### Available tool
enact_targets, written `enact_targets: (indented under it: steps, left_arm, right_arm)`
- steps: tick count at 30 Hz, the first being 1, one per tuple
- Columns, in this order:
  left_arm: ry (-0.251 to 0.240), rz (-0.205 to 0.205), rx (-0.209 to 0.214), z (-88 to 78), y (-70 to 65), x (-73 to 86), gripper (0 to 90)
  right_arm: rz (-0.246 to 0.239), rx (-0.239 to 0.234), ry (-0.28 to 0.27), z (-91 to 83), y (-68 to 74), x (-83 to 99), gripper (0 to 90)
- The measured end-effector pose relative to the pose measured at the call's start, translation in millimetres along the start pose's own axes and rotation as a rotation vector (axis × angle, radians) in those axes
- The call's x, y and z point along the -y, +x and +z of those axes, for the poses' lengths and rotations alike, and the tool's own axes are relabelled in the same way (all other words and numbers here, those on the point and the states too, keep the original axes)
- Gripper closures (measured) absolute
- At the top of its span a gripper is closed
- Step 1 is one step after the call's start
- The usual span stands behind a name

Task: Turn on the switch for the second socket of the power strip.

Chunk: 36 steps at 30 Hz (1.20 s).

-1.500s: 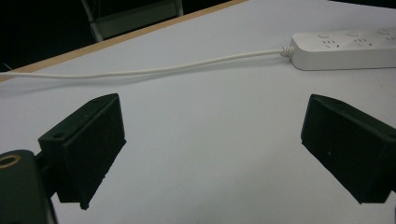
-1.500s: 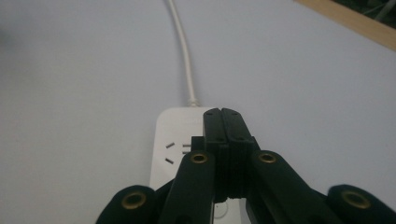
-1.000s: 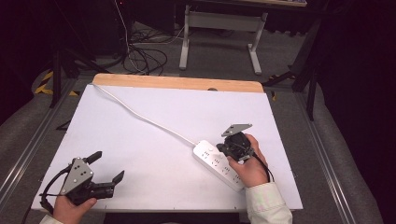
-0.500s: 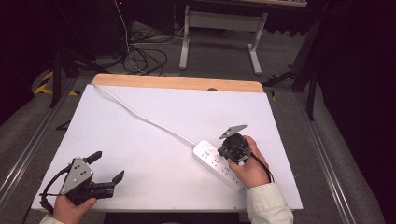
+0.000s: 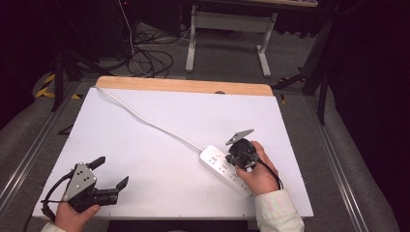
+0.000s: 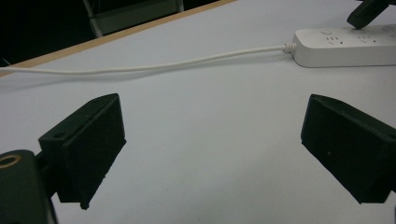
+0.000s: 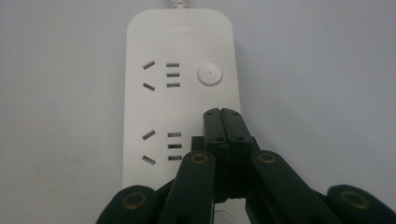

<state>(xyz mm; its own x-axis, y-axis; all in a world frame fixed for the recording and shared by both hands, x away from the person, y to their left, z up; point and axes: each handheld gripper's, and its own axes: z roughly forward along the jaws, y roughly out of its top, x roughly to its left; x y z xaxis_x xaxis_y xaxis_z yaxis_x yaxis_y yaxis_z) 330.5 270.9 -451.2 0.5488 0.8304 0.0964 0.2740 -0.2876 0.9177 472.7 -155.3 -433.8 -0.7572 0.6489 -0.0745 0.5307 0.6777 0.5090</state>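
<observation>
Right gripper (jaws together) over power strip.

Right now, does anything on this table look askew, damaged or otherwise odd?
Nothing stands out. The white power strip lies flat, slanted across the table, its cord trailing to the far left corner. The right gripper, jaws shut, sits over the strip near a round button. The left gripper waits open, apart.
</observation>
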Motion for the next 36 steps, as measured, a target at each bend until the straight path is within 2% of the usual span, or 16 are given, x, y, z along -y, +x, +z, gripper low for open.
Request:
enact_targets:
  steps: [11,18,31,36]
  left_arm:
    - [0.002,0.0,0.0,0.1,-0.2,0.1,6.7]
    - [0.004,0.008,-0.003,-0.3,-0.1,-0.1,6.8]
    - [0.004,0.01,-0.001,0.0,-0.8,-0.2,6.8]
    - [0.004,0.011,-0.001,0.0,-0.9,-0.2,6.8]
  right_arm:
    - [0.017,-0.008,0.006,0.4,-1.1,0.5,90.0]
    - [0.007,0.009,0.011,1.3,1.6,0.9,90.0]
    - [0.039,0.0,0.003,2.8,0.2,3.3,90.0]
    - [0.034,0.013,0.003,3.1,2.3,3.5,90.0]
